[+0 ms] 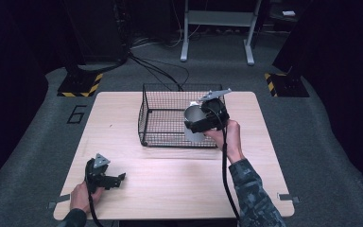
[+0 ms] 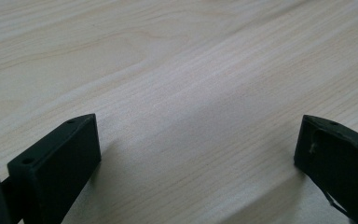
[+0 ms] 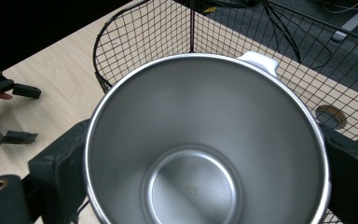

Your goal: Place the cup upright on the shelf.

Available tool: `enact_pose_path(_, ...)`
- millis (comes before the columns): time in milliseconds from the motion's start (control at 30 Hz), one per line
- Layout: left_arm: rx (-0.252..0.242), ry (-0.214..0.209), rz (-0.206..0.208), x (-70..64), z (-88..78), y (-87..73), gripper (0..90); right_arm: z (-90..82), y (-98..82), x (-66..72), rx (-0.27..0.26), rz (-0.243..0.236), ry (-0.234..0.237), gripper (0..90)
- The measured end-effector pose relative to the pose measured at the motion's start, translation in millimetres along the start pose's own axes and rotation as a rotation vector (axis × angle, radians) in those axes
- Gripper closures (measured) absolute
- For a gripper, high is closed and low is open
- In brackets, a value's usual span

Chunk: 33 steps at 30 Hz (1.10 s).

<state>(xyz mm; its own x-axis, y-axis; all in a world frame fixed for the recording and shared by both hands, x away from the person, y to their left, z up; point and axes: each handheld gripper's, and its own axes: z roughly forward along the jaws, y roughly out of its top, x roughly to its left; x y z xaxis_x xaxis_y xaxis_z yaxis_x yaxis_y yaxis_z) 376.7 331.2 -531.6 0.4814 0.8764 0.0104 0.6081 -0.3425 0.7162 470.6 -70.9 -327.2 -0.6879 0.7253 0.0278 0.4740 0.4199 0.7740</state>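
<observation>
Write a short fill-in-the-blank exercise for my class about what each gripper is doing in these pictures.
1. The right gripper holds a metal ____ by its sides.
2. The cup is held over a black wire ____.
3. The left gripper rests low over the wooden table with its jaws ____.
4. Inside, the cup is ____.

Missing words: cup; basket; open; empty

— What sort of place was it?
— A lab or test room: dark curtains, grey carpet (image 1: 38, 137), hazard-striped stand bases (image 1: 80, 85), loose cables (image 1: 158, 68), and one bare wooden surface (image 1: 170, 184).
</observation>
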Motion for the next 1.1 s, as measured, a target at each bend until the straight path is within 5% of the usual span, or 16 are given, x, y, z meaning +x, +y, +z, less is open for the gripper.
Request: enact_pose_path(1100,0.004,-0.001,0.001,0.1,-0.3,0.1,0.2,33.9,21.9,-27.5,0.03,0.017,-0.017,5.9)
